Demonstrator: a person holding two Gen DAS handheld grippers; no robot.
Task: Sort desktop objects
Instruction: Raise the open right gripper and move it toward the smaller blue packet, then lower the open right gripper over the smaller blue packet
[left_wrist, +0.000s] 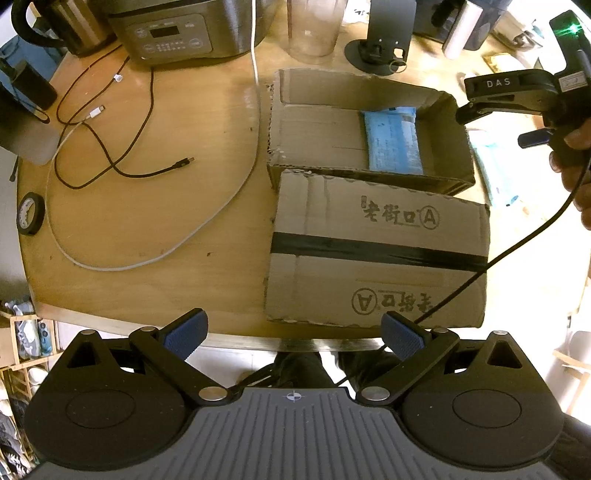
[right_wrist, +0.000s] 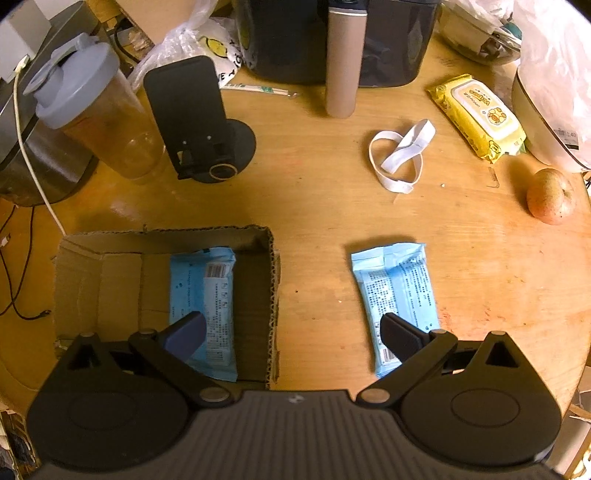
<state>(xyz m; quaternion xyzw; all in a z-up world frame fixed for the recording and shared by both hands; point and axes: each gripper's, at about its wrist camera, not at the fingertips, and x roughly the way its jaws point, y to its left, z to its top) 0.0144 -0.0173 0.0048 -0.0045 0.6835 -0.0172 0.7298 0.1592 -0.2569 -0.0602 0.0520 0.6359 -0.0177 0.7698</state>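
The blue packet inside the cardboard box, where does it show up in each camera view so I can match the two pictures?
Left wrist view: the blue packet lies in the open cardboard box, upper right of centre, against the box's right side.
Right wrist view: the same packet lies in the box at lower left, partly behind a finger of the right hand-held gripper.
Shared landmark: the black phone stand beyond the box.

One packet lies in the box — another on the table, right.
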